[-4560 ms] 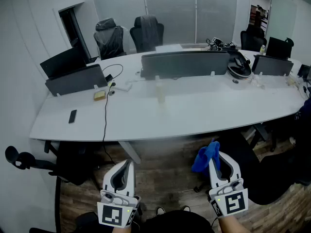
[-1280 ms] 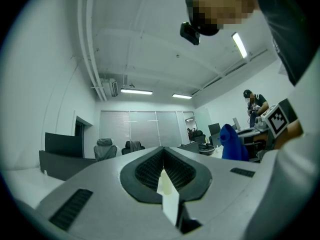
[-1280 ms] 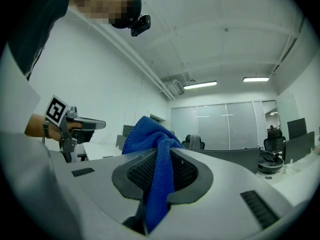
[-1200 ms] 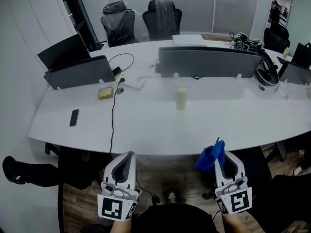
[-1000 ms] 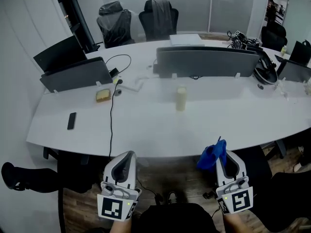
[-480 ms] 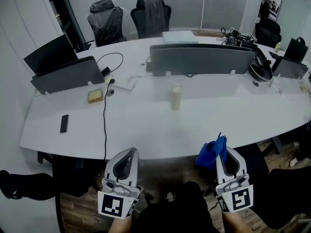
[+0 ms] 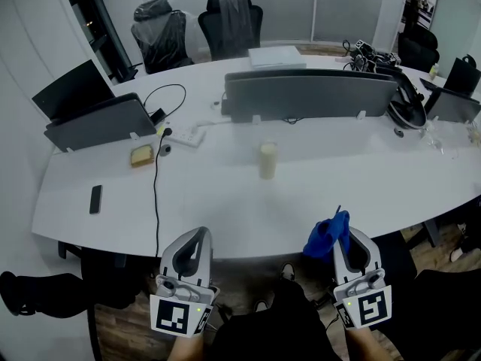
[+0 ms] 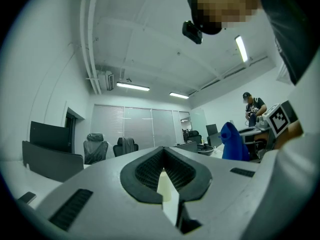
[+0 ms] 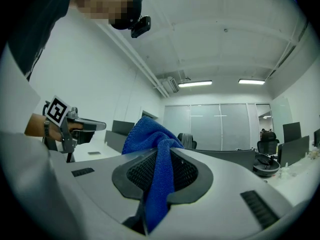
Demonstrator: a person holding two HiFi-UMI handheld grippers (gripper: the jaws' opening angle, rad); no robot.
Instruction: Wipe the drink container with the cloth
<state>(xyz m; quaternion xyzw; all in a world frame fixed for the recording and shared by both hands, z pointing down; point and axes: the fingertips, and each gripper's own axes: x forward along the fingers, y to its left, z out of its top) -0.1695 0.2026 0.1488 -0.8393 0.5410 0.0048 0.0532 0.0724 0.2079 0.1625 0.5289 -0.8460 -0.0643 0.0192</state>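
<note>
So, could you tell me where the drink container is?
Head view, centre: the drink container stands on the white table, before the grey divider.

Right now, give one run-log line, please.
left gripper: shut | right gripper: shut on blue cloth | pale cylindrical drink container: upright on white table

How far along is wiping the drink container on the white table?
Done: blue cloth clamped in the right gripper. In hand: both grippers held short of the table, left gripper shut and empty. Left: reach the drink container standing on it, then wipe.
</note>
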